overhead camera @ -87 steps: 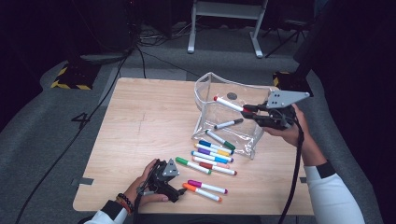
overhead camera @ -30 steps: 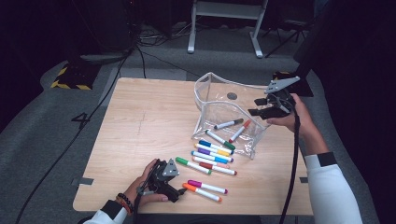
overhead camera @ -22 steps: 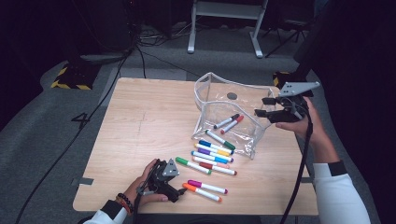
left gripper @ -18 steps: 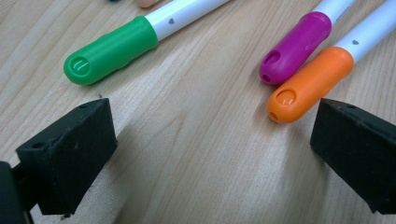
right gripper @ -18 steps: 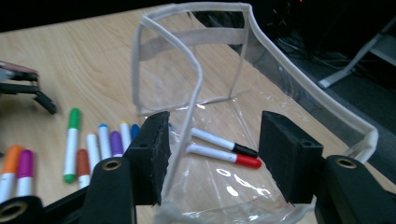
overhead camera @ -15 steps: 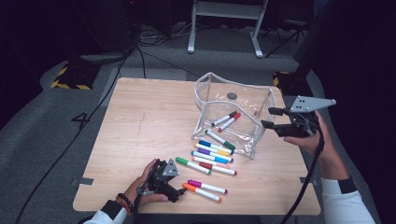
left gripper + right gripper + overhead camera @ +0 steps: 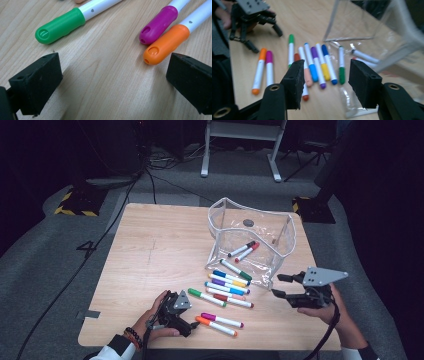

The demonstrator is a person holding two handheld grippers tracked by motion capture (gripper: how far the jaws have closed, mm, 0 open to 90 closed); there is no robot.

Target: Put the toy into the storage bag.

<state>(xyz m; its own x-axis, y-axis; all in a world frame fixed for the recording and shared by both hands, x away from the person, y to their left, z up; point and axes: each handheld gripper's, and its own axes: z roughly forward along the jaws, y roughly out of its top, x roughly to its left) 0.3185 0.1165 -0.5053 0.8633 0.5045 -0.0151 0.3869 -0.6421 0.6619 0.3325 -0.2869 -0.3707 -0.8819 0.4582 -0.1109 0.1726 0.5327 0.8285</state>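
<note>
Beside the blurred clear pouch [image 7: 372, 22], right gripper [image 7: 282, 286] fingers apart, empty, markers [image 7: 227, 285] overlapping.

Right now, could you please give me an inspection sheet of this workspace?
Surface: wooden table, bare at its left.
Job's things: clear pouch holding two markers; more markers lie in front of it.
Clutter: nothing seen.
Grippers: left gripper open, resting near the orange marker; right gripper open and empty, beside the pouch.
Cables: black cable across the floor.
Surroundings: grey floor, white stand behind.
</note>
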